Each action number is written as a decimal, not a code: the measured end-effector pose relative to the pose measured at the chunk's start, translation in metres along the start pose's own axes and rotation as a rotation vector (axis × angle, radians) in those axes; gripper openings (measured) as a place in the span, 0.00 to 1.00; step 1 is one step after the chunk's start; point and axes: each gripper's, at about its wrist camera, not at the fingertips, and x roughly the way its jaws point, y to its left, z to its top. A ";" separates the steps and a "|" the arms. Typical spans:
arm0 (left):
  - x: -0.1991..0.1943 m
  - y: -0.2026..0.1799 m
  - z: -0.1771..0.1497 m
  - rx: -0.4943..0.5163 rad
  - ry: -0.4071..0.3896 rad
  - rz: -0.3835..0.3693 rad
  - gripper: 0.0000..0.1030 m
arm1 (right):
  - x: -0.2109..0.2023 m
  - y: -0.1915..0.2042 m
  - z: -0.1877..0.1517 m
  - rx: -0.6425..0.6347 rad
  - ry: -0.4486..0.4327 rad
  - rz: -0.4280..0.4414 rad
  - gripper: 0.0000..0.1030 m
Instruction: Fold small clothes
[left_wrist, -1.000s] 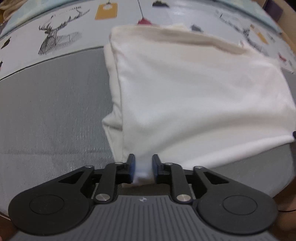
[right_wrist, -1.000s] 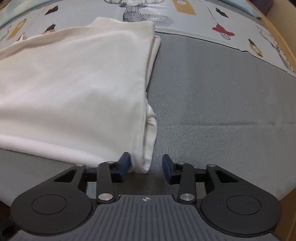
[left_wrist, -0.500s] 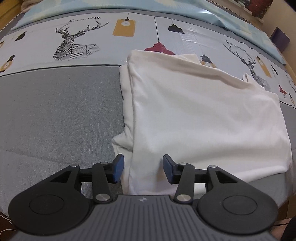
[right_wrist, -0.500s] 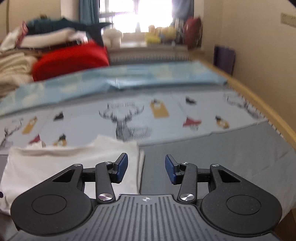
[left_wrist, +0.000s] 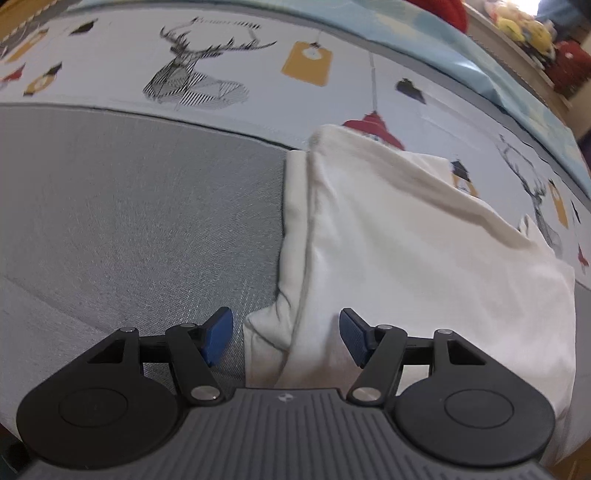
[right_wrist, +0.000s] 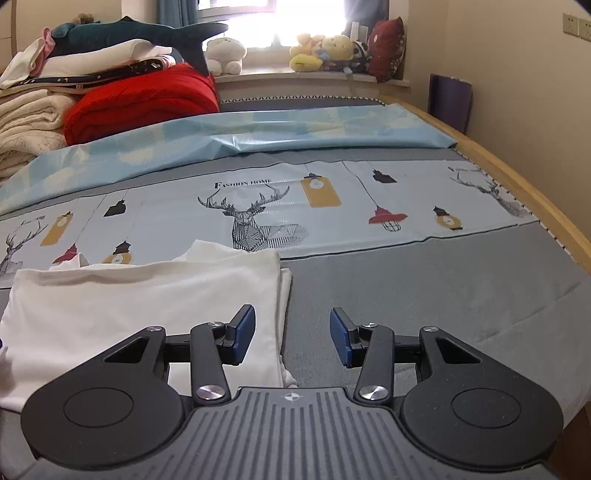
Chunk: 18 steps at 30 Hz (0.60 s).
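A cream white garment (left_wrist: 406, 266) lies folded flat on the grey bed cover, its far edge over the printed sheet. In the left wrist view my left gripper (left_wrist: 286, 339) hovers above the garment's near left corner, jaws opening, the blue pads clear of the cloth. In the right wrist view the same garment (right_wrist: 147, 306) lies at the lower left. My right gripper (right_wrist: 291, 339) is lifted above its right edge, open, with nothing between the pads.
The grey bed cover (right_wrist: 424, 295) stretches to the right. A deer-and-lantern printed sheet (right_wrist: 258, 206) and a blue sheet (right_wrist: 258, 136) lie beyond. Stacked blankets and a red quilt (right_wrist: 140, 99) sit at the far left, soft toys (right_wrist: 325, 51) on the windowsill. A wooden bed rail (right_wrist: 517, 177) runs along the right.
My left gripper let go of the garment's corner and its jaws widened. My right gripper lifted off the garment's right edge and tilted up, so the room came into view.
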 end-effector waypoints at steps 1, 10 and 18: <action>0.004 0.002 0.002 -0.015 0.010 -0.002 0.67 | -0.001 -0.001 0.000 0.007 0.002 0.001 0.45; 0.025 -0.002 0.005 -0.022 0.062 -0.037 0.67 | 0.006 -0.005 -0.001 0.012 0.020 0.001 0.45; 0.015 -0.010 0.003 0.078 0.013 -0.065 0.25 | 0.009 -0.002 -0.001 0.012 0.031 -0.006 0.45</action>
